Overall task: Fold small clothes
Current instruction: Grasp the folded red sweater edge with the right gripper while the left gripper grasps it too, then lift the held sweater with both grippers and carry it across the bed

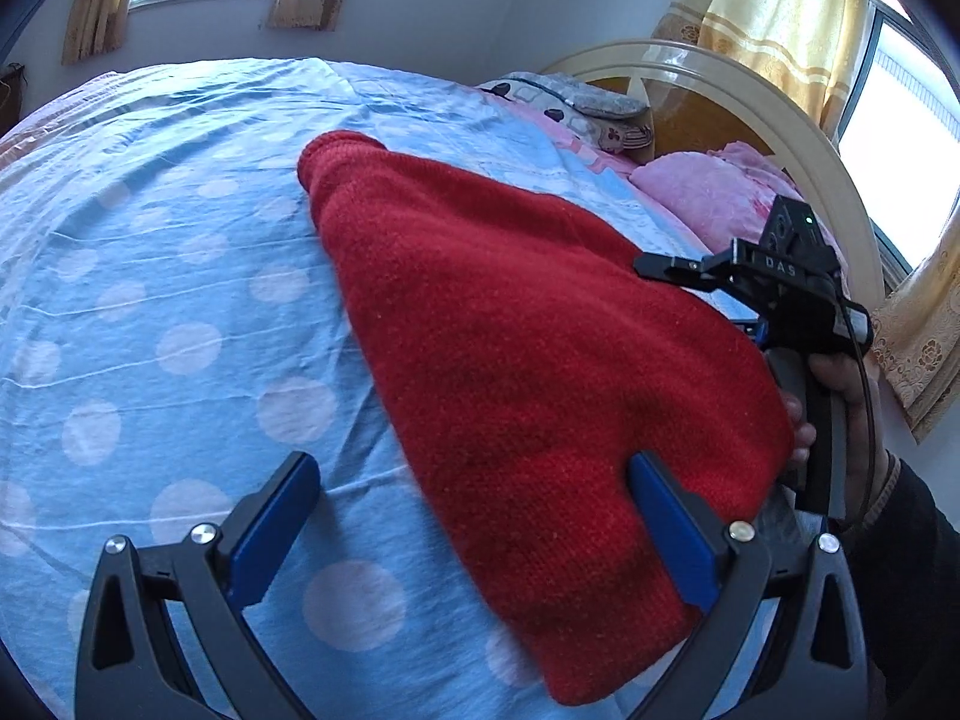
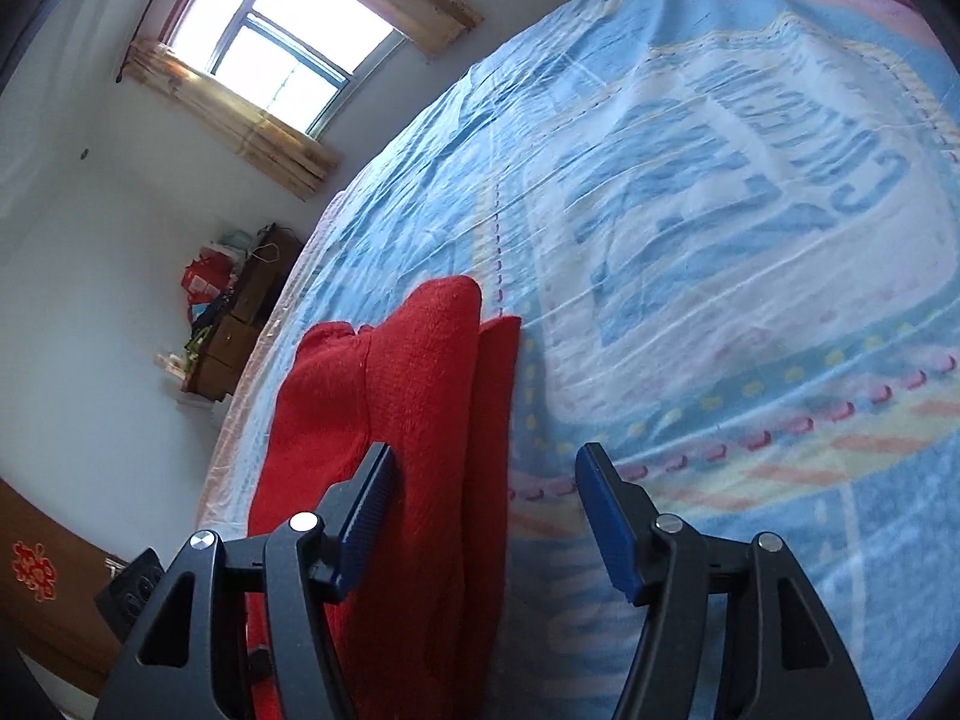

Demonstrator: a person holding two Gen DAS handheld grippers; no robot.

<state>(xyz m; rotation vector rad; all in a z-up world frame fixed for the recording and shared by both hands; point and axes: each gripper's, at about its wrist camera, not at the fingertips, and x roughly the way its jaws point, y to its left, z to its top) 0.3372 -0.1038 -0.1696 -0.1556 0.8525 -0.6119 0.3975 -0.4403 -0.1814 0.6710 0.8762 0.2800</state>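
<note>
Both tongs [image 1: 474, 534] [image 2: 486, 516] spread, red sweater [image 1: 510, 372] between.

A bedroom in a home. A bed [image 1: 150, 210] fills most of both views, covered by a light blue sheet [image 1: 180, 300] with pale dots and printed lettering. Pink pillows [image 1: 708, 192] lie beside a curved wooden headboard [image 1: 780, 120]. Yellow curtains [image 1: 774, 12] hang at bright windows [image 2: 282, 36]. A wooden dresser [image 2: 234, 336] piled with clutter stands against a white wall [image 2: 72, 300].
</note>
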